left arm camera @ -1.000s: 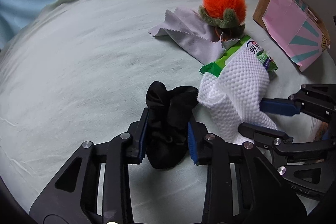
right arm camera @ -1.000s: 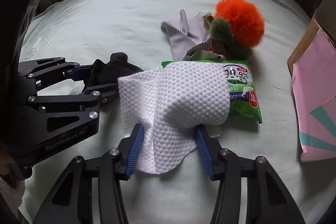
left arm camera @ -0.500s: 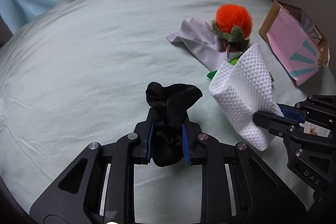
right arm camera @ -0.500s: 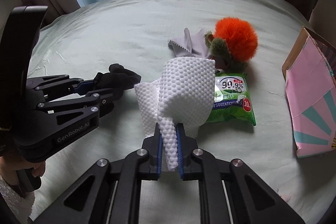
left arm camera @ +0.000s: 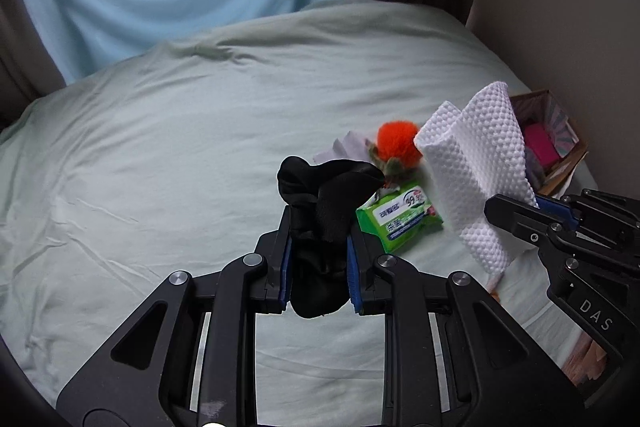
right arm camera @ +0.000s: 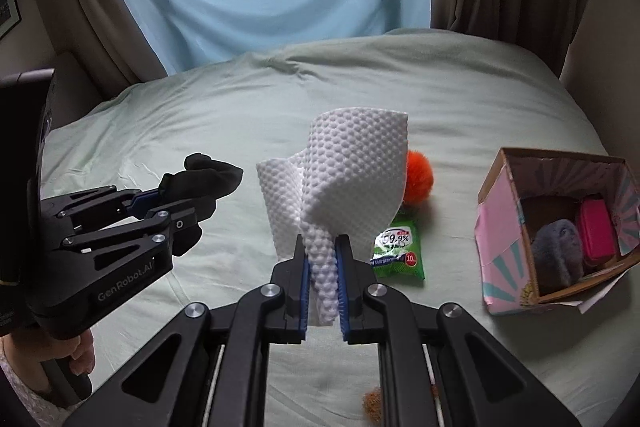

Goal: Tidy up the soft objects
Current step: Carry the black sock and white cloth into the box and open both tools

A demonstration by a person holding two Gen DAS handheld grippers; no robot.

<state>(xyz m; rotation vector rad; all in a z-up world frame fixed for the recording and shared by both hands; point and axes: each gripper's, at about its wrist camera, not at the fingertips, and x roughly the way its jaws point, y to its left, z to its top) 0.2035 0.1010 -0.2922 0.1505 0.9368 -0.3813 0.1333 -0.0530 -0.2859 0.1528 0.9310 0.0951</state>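
Left gripper (left arm camera: 318,259) of mine is clamped on a crumpled black fabric sock (left arm camera: 326,203), jaws nearly together with the cloth bunched between the blue pads. The sock's long axis runs along the fingers, its loose end flaring past the tips, held up off the pale green bedsheet (left arm camera: 160,155). Further right, my right gripper (right arm camera: 323,281) pinches a white dimpled paper towel (right arm camera: 352,171), jaws pressed together on its narrow lower end; the towel stands upright above the tips, fanning wide at the top. Behind it I see only part of an orange fluffy plush toy (right arm camera: 420,175) and a green wet-wipe packet (right arm camera: 398,255). At far right sits an open pink cardboard box (right arm camera: 496,227) holding grey and pink items I can't identify.
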